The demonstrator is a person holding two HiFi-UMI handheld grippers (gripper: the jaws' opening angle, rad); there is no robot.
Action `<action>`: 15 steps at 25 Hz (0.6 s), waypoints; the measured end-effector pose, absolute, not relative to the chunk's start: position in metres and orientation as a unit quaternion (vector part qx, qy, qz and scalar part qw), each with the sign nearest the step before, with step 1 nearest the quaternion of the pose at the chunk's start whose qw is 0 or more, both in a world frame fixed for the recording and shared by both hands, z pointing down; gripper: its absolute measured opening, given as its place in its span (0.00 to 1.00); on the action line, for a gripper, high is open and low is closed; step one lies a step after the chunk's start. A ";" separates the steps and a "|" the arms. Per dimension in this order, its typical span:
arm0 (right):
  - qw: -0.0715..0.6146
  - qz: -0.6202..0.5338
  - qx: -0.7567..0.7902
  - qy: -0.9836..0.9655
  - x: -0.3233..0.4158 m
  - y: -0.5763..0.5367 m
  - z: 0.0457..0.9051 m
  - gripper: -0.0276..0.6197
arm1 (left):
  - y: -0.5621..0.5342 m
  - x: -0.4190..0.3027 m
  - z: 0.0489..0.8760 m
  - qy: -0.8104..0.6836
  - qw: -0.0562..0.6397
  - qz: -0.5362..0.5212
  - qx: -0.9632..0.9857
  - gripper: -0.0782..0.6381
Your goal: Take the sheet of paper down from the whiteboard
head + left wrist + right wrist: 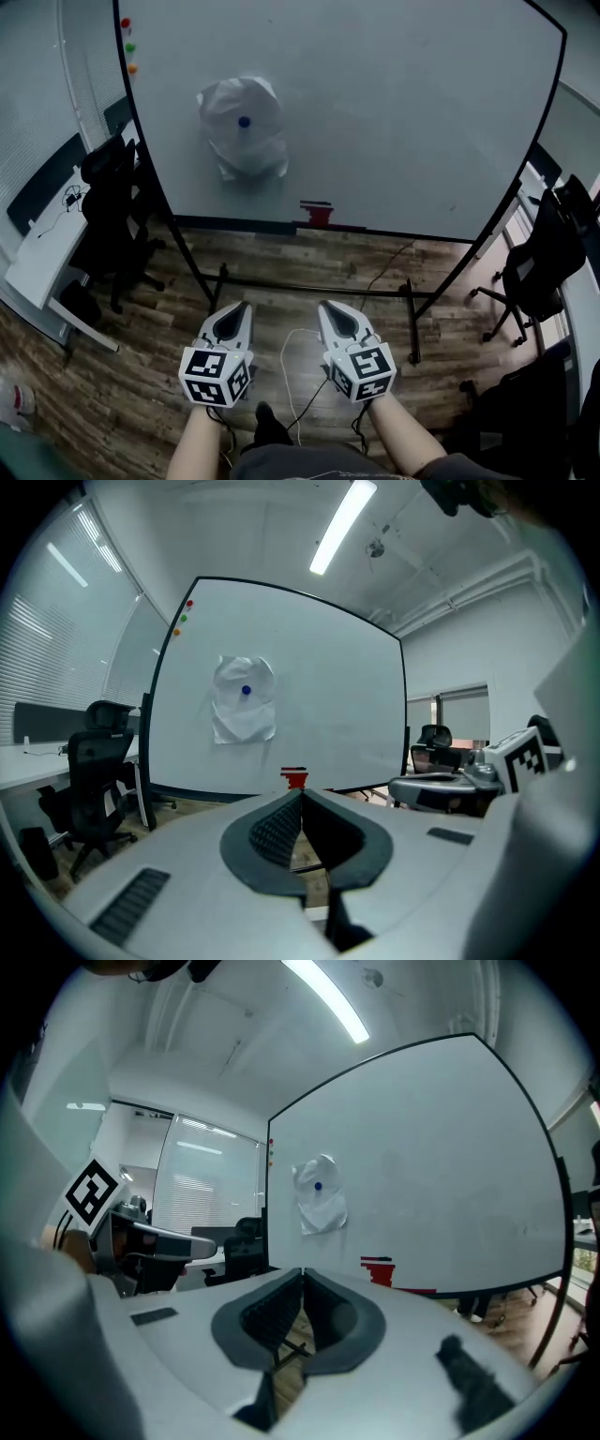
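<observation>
A crumpled white sheet of paper [243, 126] hangs on the whiteboard [394, 122], pinned by a blue magnet [244, 121]. The sheet of paper [244, 701] also shows ahead in the left gripper view, and the sheet of paper [320, 1196] in the right gripper view. My left gripper [236, 311] and right gripper [330, 311] are held side by side over the floor, well short of the board. Both are shut with nothing between the jaws.
A red eraser [316, 212] sits on the board's tray below the paper. Three coloured magnets [128, 46] are at the board's top left. The stand's black legs [309, 289] cross the wooden floor. Office chairs [112, 216] stand left and a chair [548, 253] right. A desk [42, 248] lies far left.
</observation>
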State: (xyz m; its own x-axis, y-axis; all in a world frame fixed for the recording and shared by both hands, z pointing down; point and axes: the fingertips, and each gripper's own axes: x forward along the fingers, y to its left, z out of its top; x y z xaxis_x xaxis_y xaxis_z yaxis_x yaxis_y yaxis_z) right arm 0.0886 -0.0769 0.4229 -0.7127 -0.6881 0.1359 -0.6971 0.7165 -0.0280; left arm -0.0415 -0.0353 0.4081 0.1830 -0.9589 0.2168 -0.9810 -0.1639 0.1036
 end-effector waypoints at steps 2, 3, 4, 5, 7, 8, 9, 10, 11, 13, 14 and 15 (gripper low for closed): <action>0.060 0.042 0.380 -0.922 0.073 -0.095 0.423 0.08 | -0.055 -0.059 0.405 -0.635 0.107 0.051 0.764 0.13; 0.059 0.045 0.384 -0.920 0.066 -0.104 0.422 0.08 | -0.064 -0.067 0.403 -0.633 0.105 0.051 0.765 0.13; 0.058 0.047 0.388 -0.919 0.059 -0.112 0.421 0.08 | -0.072 -0.075 0.403 -0.631 0.104 0.051 0.767 0.13; 0.057 0.048 0.390 -0.918 0.052 -0.119 0.420 0.08 | -0.079 -0.082 0.402 -0.630 0.105 0.051 0.768 0.13; 0.058 0.047 0.394 -0.916 0.037 -0.131 0.417 0.08 | -0.092 -0.098 0.403 -0.626 0.108 0.050 0.770 0.13; 0.058 0.046 0.397 -0.915 0.030 -0.137 0.416 0.08 | -0.099 -0.105 0.404 -0.625 0.111 0.049 0.771 0.13; 0.058 0.046 0.400 -0.913 0.024 -0.143 0.415 0.08 | -0.105 -0.111 0.404 -0.623 0.113 0.049 0.773 0.13; 0.058 0.045 0.405 -0.911 0.018 -0.150 0.414 0.08 | -0.110 -0.118 0.405 -0.620 0.114 0.049 0.774 0.13; 0.058 0.045 0.411 -0.909 0.012 -0.156 0.413 0.08 | -0.116 -0.125 0.405 -0.618 0.114 0.049 0.776 0.13; 0.059 0.045 0.421 -0.904 -0.001 -0.167 0.411 0.08 | -0.128 -0.139 0.405 -0.614 0.114 0.052 0.779 0.13; 0.059 0.045 0.426 -0.902 -0.008 -0.172 0.410 0.08 | -0.133 -0.147 0.405 -0.613 0.113 0.052 0.780 0.13; 0.058 0.045 0.431 -0.899 -0.014 -0.177 0.410 0.08 | -0.138 -0.154 0.405 -0.611 0.112 0.052 0.782 0.13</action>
State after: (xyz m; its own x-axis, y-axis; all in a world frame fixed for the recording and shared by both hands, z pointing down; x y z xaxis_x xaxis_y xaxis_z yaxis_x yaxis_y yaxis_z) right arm -0.0138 -0.1766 0.4097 -0.6219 -0.7700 0.1429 -0.7805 0.6244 -0.0321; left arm -0.1543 -0.1380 0.4048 0.2479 -0.9437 0.2191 -0.9672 -0.2280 0.1120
